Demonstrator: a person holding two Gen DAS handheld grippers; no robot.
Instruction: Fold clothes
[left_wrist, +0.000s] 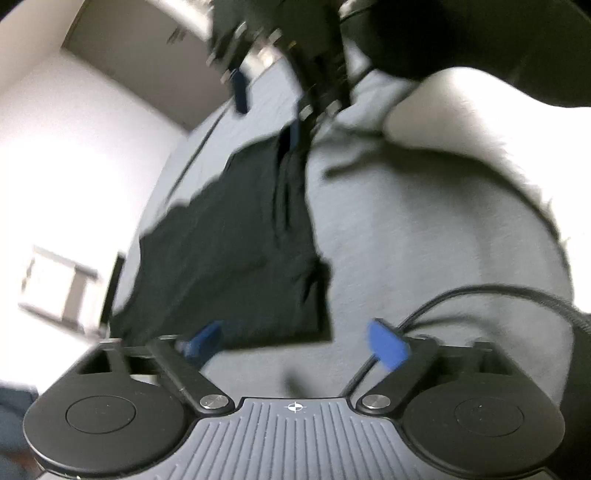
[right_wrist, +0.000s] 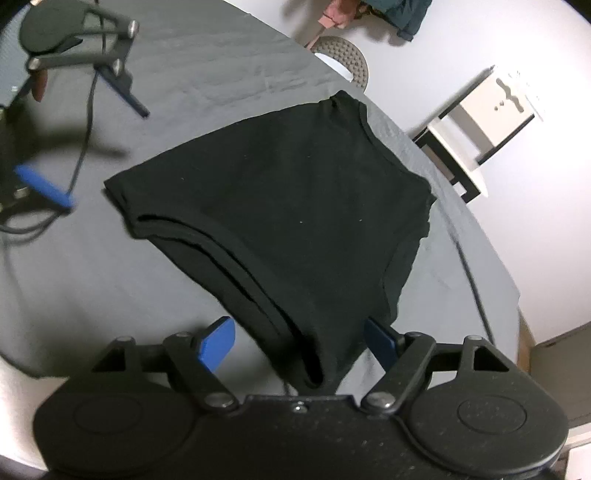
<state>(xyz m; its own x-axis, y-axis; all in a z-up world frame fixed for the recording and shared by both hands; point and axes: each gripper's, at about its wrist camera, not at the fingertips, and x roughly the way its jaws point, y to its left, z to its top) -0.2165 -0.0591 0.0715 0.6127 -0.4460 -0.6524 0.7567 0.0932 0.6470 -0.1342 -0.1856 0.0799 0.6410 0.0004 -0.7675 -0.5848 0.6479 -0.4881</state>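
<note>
A black folded garment (right_wrist: 280, 206) lies flat on the grey sheet (right_wrist: 207, 62). Its near corner reaches between the blue pads (right_wrist: 216, 343) of my right gripper (right_wrist: 299, 343), which stands wide open around the cloth without pinching it. My left gripper (right_wrist: 85, 140) hovers open over the sheet at the far left, apart from the garment. The left wrist view is blurred: the left gripper (left_wrist: 295, 341) is open and holds nothing, with the black garment (left_wrist: 229, 251) just beyond its left pad. The right gripper (left_wrist: 266, 110) shows at the garment's far end.
The sheet's edge (right_wrist: 476, 266) runs down the right, with floor beyond. A white and black stool (right_wrist: 480, 125) and a round dotted grey object (right_wrist: 343, 55) stand past that edge. Black cables (right_wrist: 79, 147) trail from the left gripper. A pale sleeve (left_wrist: 443, 118) shows at upper right.
</note>
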